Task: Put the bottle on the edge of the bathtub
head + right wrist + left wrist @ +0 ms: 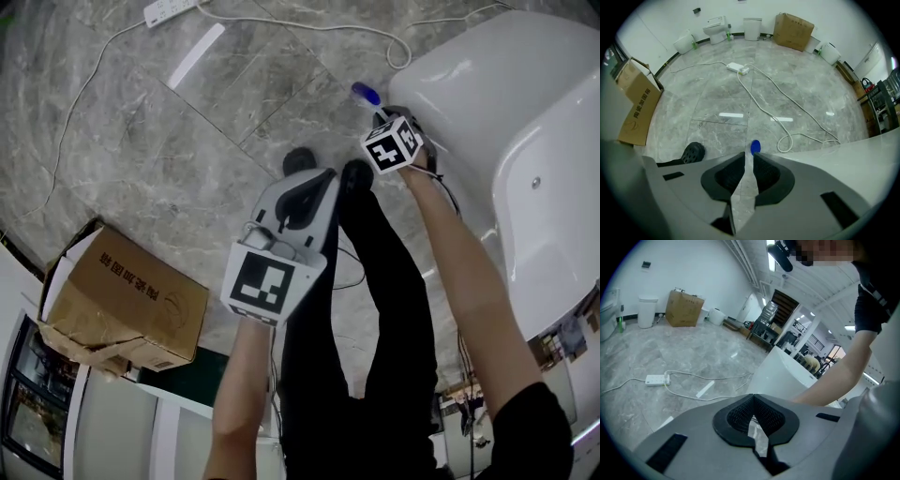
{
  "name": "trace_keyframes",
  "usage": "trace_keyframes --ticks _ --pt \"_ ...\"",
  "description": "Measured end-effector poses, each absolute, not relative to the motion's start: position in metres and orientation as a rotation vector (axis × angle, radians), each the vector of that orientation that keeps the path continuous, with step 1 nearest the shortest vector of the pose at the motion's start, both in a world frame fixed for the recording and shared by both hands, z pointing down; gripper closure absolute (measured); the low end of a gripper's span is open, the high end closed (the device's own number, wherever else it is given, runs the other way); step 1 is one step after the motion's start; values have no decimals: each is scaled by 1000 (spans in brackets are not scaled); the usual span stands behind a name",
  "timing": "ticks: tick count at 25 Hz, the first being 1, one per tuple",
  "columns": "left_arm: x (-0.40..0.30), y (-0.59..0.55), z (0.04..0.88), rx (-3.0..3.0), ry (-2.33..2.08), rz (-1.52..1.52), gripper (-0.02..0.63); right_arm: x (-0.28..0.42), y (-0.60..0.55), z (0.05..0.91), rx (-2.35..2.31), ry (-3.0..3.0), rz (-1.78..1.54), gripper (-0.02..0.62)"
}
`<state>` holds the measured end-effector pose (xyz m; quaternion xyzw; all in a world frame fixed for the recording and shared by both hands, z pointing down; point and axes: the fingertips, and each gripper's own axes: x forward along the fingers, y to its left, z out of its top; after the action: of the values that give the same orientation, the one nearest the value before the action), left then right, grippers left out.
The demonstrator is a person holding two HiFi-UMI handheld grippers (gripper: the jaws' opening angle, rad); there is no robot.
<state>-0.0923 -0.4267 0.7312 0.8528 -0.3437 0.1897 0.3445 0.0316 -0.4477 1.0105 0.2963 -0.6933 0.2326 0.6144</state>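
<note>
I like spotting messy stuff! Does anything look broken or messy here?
The cardboard box looks battered: its open end is torn and crumpled. A white cable snakes loose across the floor.

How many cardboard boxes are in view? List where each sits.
2. One box lies on the floor at the person's left; another stands by the far wall beside a white bin. More may be hidden.
</note>
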Motion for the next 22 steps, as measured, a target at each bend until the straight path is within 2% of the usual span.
trace_keyframes --ticks 9,16,22 --pt "-73 -398 611 2192 -944 503 594 39 -419 869 770 -1705 664 545" --pt "-59 -369 530 2156 -1038 451 594 45 -392 769 793 -1804 617 555" --pt "-73 -340 474 2168 -1062 478 594 44 -365 704 866 -1822 634 565"
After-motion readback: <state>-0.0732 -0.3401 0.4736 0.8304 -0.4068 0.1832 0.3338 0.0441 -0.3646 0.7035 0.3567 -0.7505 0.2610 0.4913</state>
